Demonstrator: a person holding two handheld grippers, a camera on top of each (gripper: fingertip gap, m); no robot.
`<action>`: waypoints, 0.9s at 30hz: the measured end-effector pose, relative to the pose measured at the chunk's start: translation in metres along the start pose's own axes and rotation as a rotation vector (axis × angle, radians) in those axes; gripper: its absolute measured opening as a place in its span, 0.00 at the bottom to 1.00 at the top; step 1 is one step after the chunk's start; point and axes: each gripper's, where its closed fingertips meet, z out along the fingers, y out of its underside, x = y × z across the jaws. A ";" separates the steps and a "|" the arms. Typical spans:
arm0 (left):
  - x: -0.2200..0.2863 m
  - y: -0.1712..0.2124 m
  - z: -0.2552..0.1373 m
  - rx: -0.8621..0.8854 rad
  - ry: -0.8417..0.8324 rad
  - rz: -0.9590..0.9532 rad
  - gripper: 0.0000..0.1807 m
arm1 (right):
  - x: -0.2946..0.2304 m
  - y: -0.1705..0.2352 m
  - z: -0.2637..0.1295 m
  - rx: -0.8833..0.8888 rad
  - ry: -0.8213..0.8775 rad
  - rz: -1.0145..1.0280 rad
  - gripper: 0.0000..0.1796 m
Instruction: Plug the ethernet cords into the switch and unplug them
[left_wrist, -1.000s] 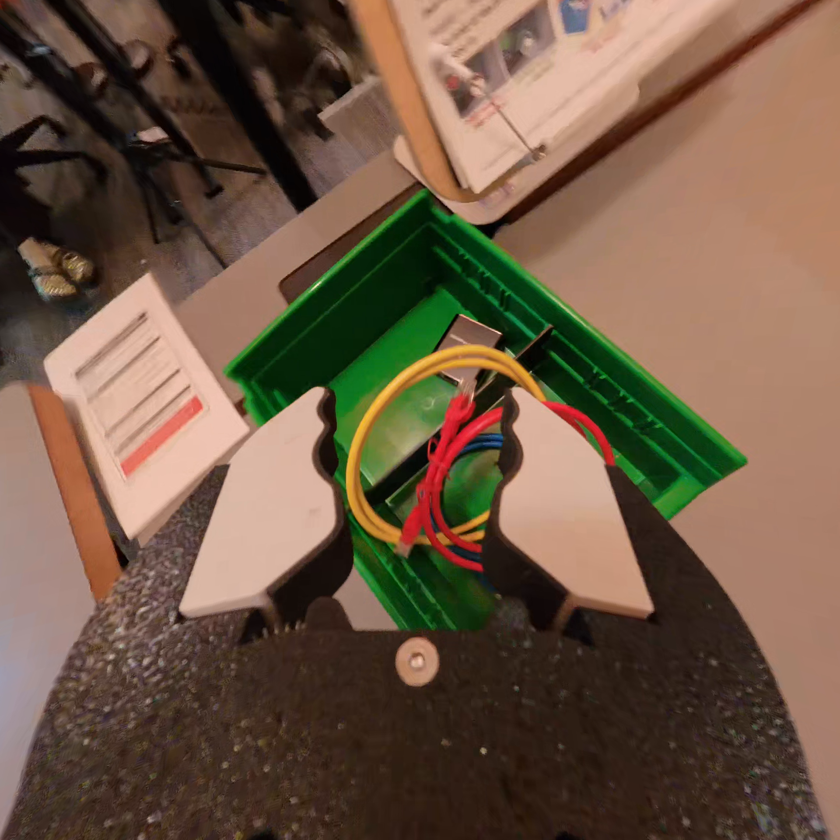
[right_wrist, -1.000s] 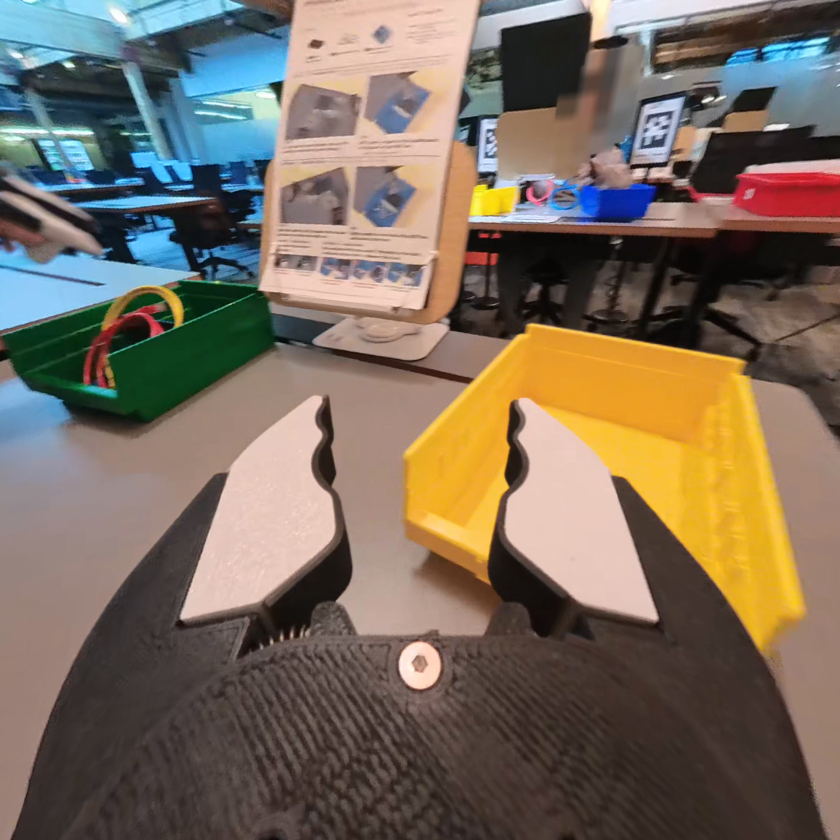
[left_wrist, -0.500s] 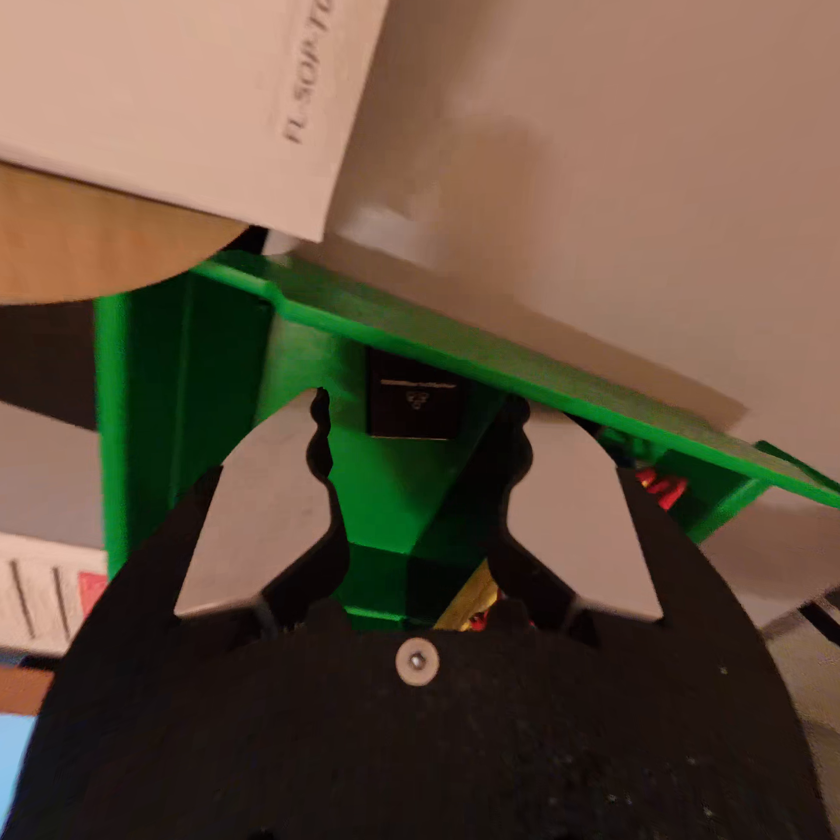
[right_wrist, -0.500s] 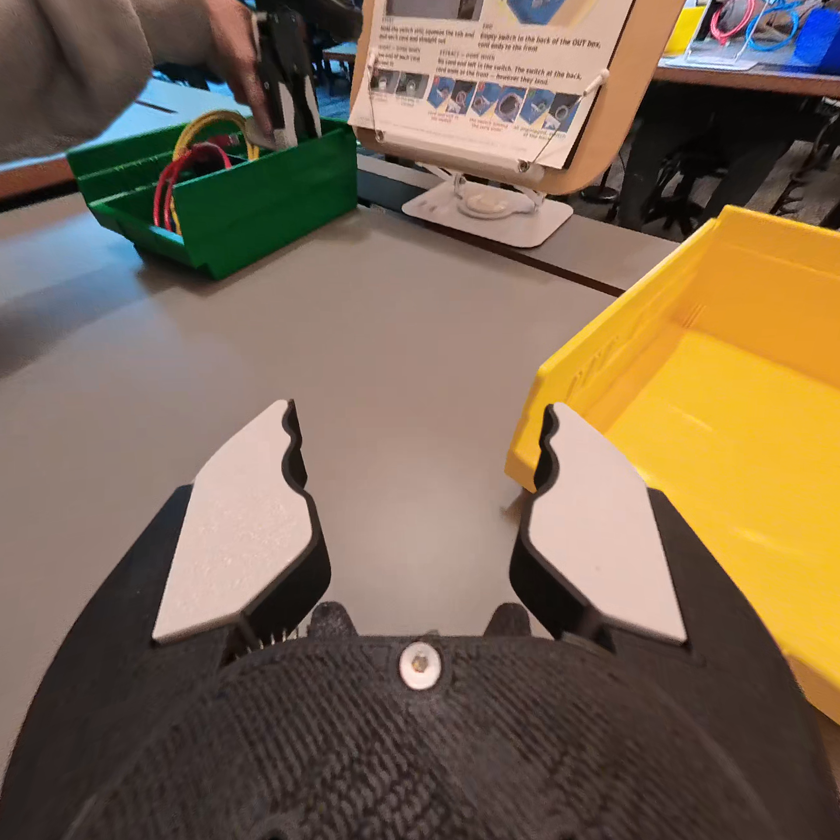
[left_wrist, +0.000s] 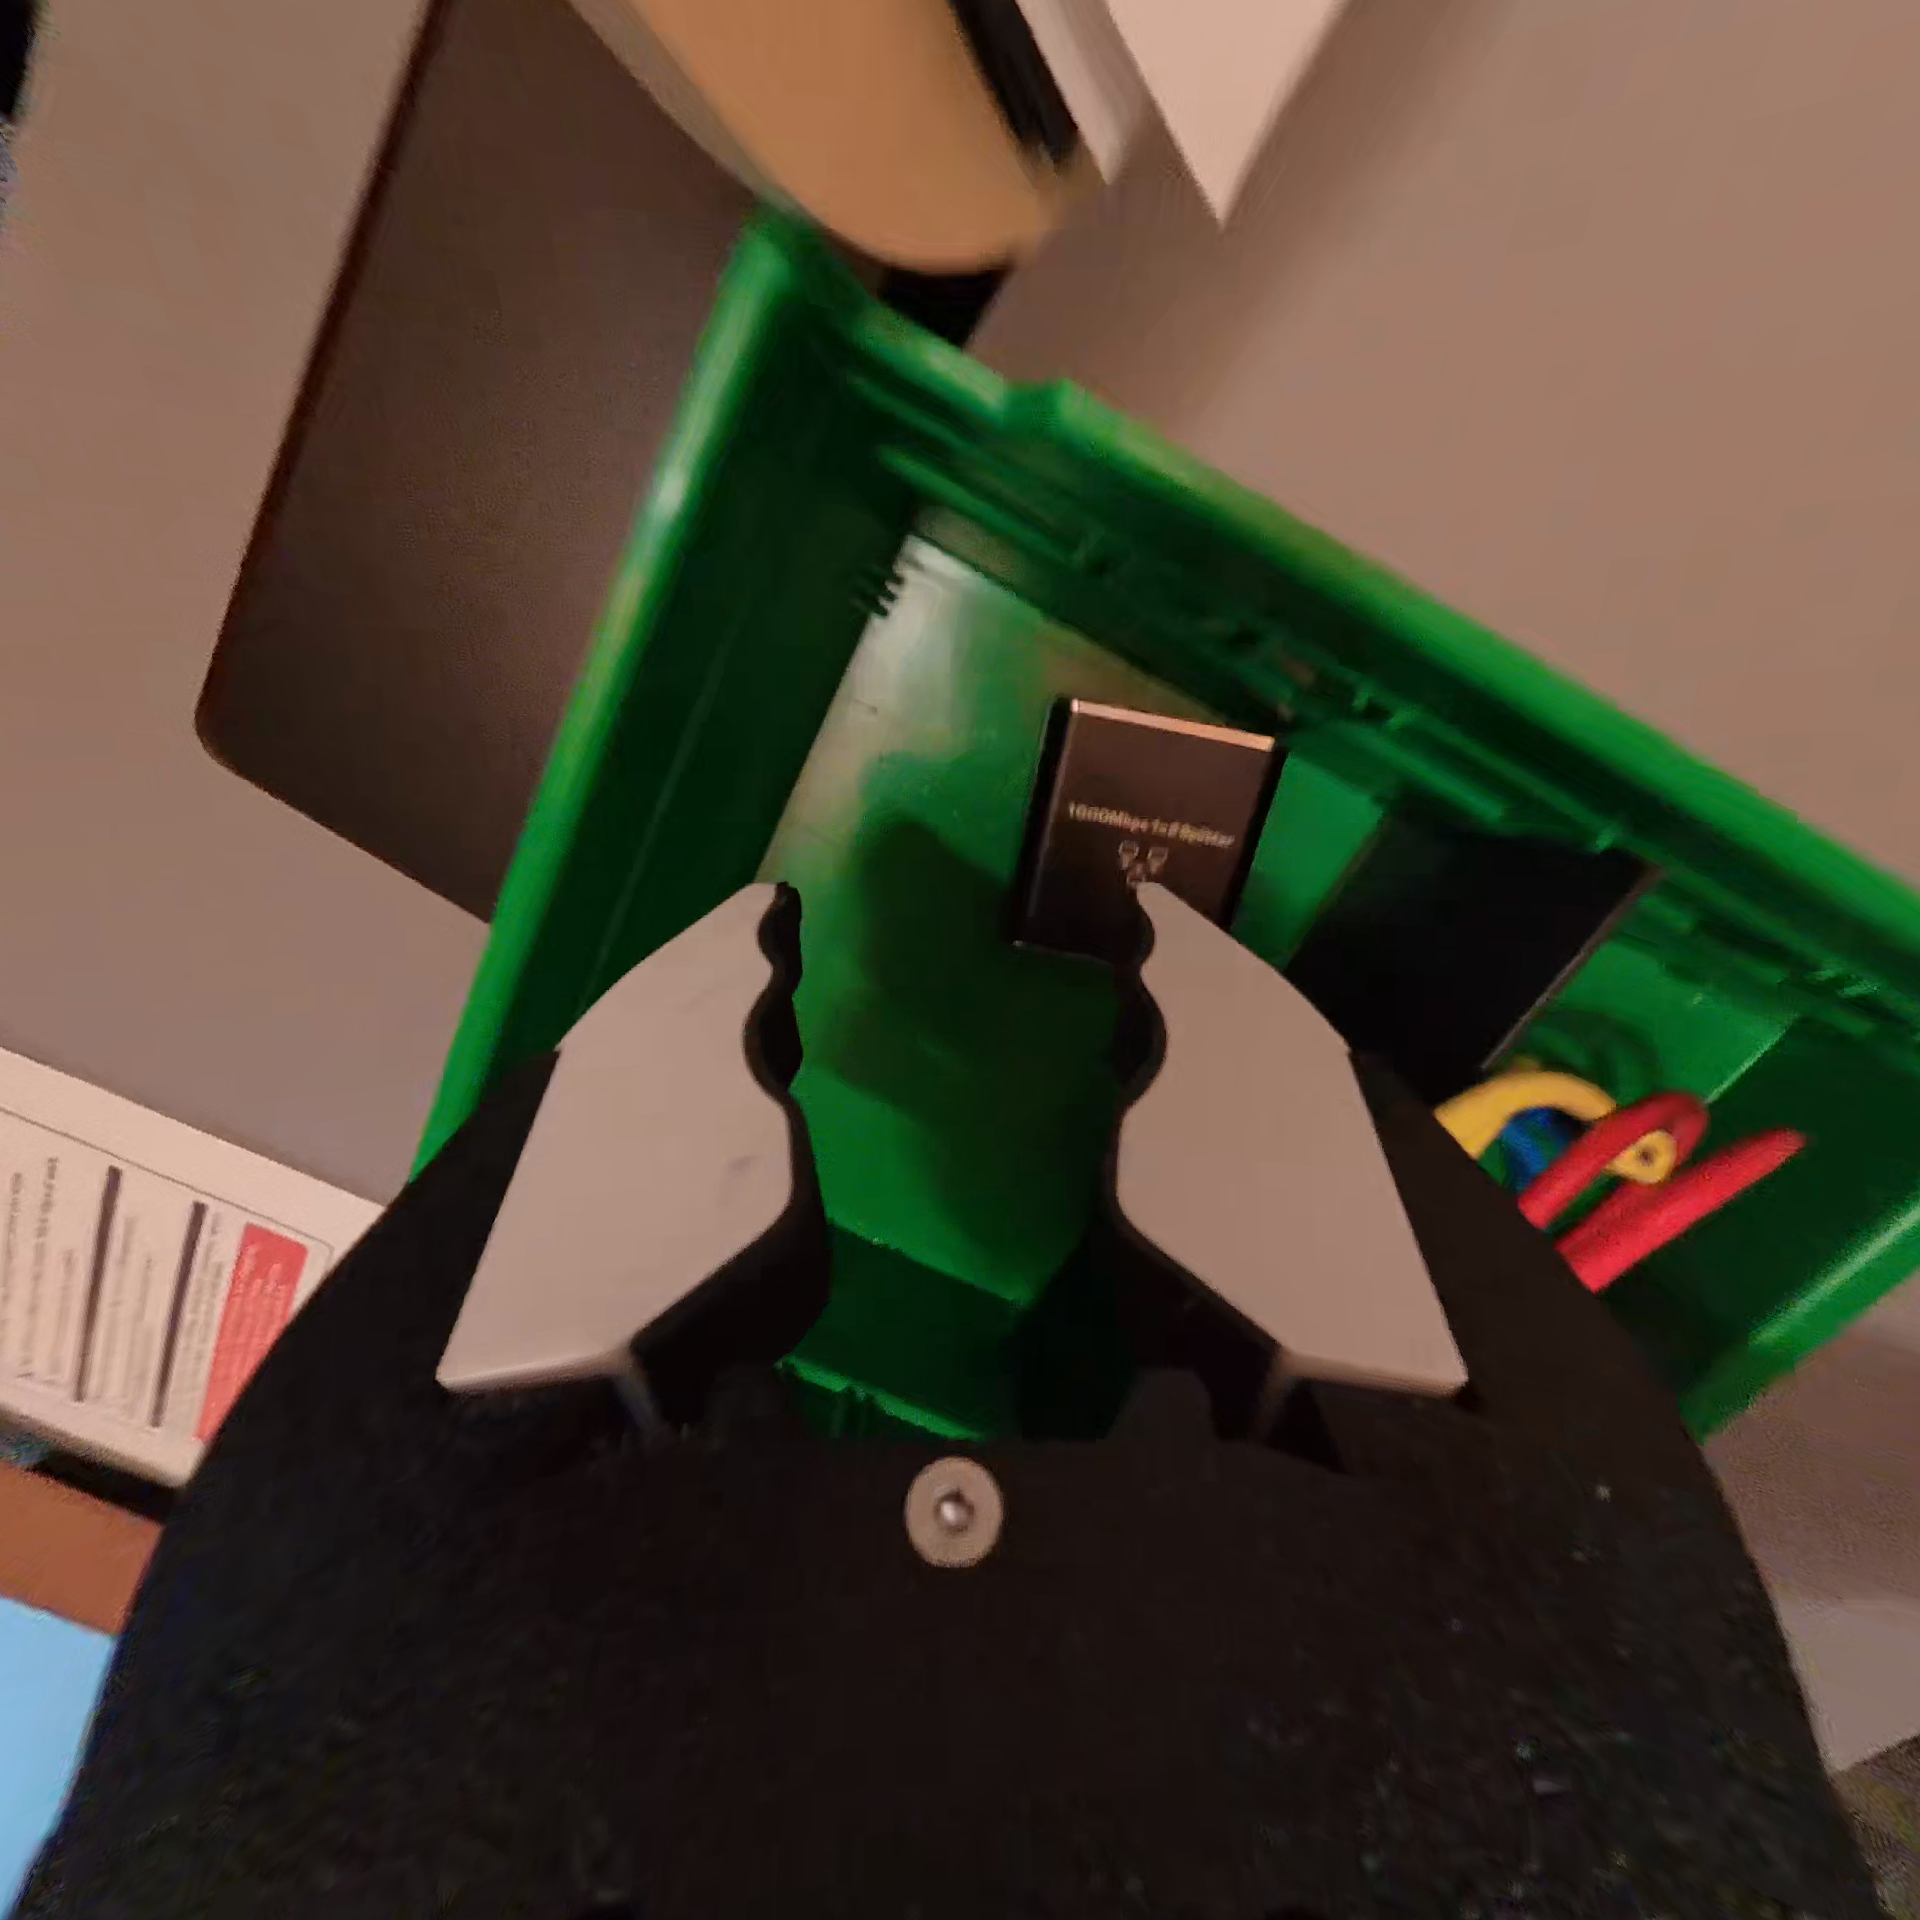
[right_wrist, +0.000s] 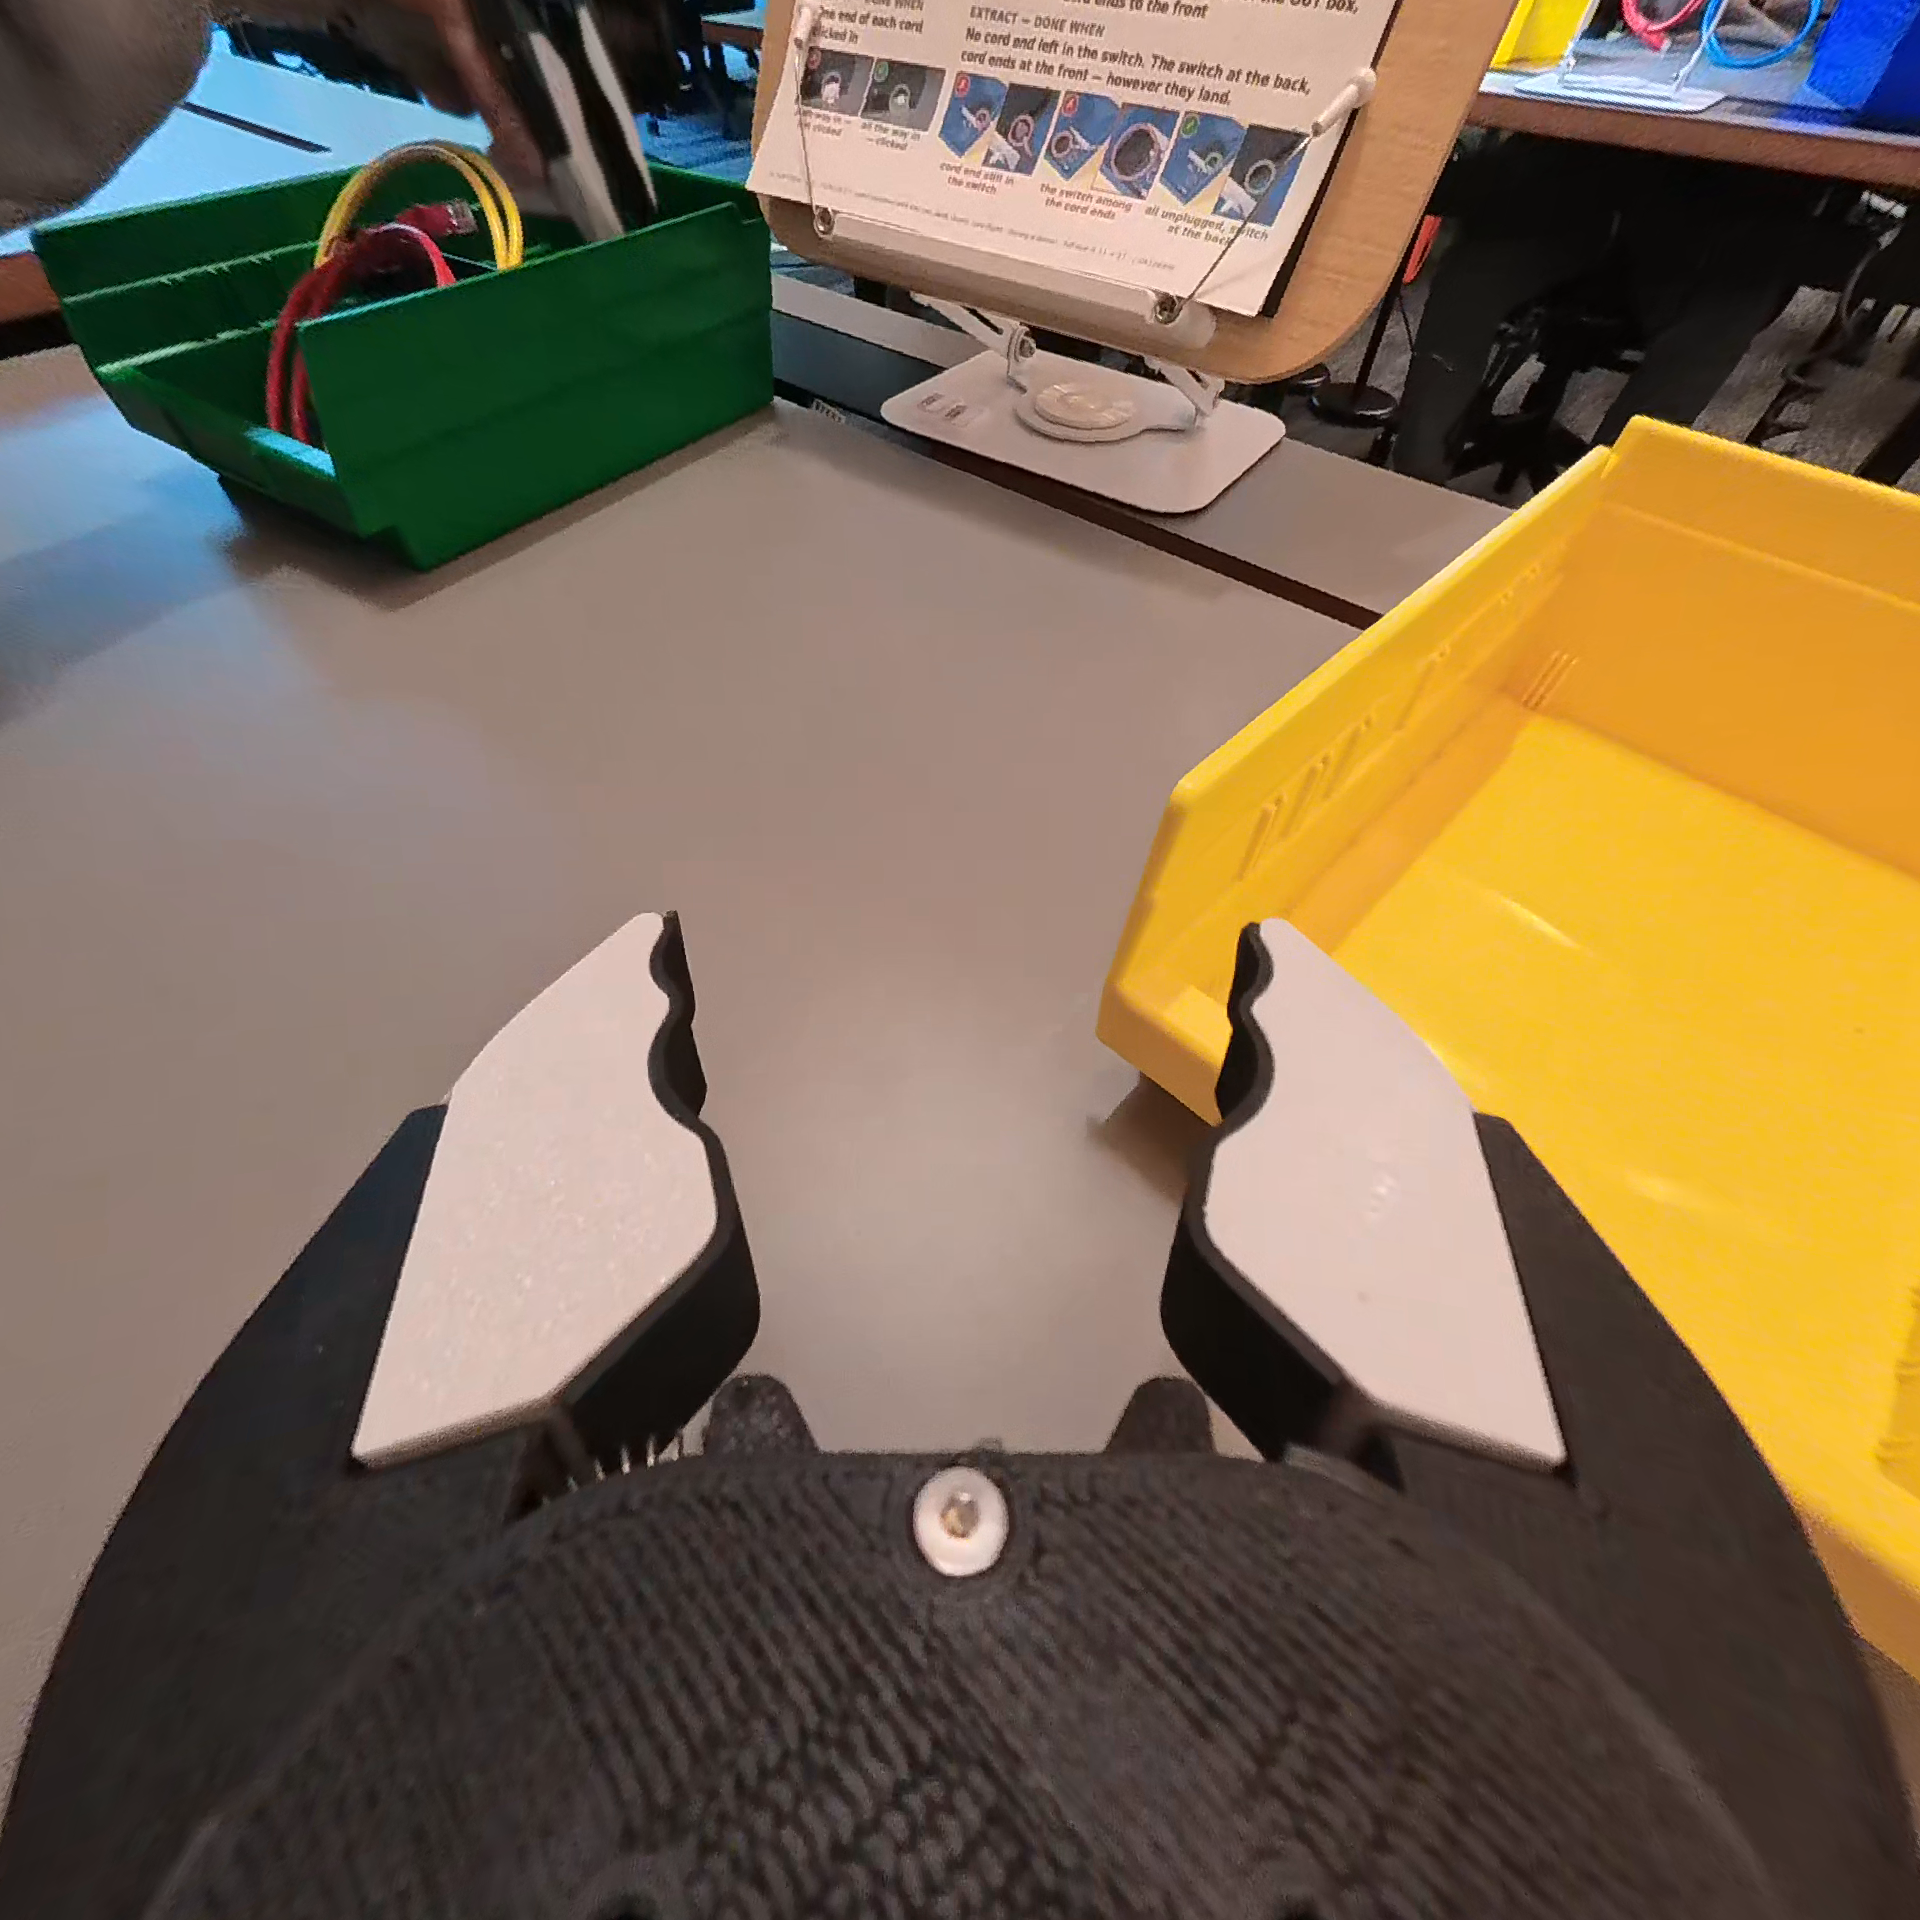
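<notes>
Green bin (right_wrist: 540, 353) holds yellow (right_wrist: 488, 197) and red cords (right_wrist: 301, 343) and a black switch (left_wrist: 1143, 821); right bin (right_wrist: 1621, 935) yellow; table (right_wrist: 623, 727) grey.

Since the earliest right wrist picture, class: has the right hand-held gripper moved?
Yes. The right hand-held gripper has pulled back and tilted down: the yellow bin now sits further right.

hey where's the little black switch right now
In the left wrist view the black switch lies on the floor of the green bin, near its back wall, just beyond the open left tongs; the coloured cords sit in the next compartment.
</notes>
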 end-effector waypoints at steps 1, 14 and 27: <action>0.002 0.007 0.006 -0.032 -0.009 0.038 0.32 | 0.000 -0.001 -0.001 0.001 0.002 -0.001 0.55; 0.016 0.013 0.015 -0.047 0.047 0.113 0.21 | -0.006 -0.009 -0.014 -0.027 0.047 -0.068 0.55; 0.043 0.026 0.038 -0.178 0.180 0.152 0.32 | -0.003 -0.010 -0.017 -0.063 0.082 -0.097 0.55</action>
